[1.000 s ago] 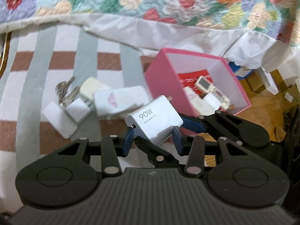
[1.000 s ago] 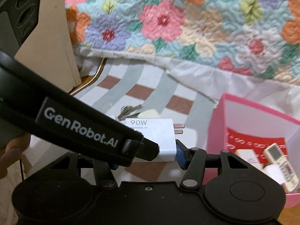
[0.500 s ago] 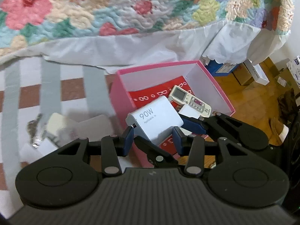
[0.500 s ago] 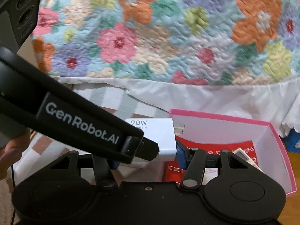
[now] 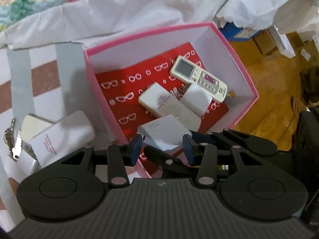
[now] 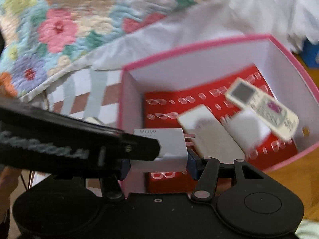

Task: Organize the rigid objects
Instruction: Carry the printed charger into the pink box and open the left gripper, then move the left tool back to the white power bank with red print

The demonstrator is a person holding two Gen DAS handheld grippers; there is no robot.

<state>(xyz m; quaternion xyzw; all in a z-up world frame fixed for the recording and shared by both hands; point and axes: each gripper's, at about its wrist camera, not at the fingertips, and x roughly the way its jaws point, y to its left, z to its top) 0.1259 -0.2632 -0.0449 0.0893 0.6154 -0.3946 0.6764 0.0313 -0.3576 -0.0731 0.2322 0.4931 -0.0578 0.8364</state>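
Note:
A white 90W charger [image 5: 162, 134] is held between both grippers over the near left corner of the pink box [image 5: 235, 45]. My left gripper [image 5: 162, 146] is shut on it. My right gripper [image 6: 157, 161] is shut on it too; the charger [image 6: 161, 145] shows its prongs pointing into the box [image 6: 199, 41]. The left gripper's finger crosses the right wrist view from the left. In the box lie a white remote control [image 5: 199, 78], a long white block [image 5: 169, 105] and a smaller white block [image 5: 196, 98] on a red printed lining.
On the striped mat left of the box lie a white rectangular block [image 5: 61, 136], a cream adapter [image 5: 32, 124] and keys [image 5: 14, 139]. A flowered quilt [image 6: 59, 23] with white skirt hangs behind. Wooden floor [image 5: 269, 107] with small boxes lies to the right.
Both grippers have carried the charger rightward and forward, from above the mat's pile to over the pink box, and tilted down toward its inside. Both remain shut on it.

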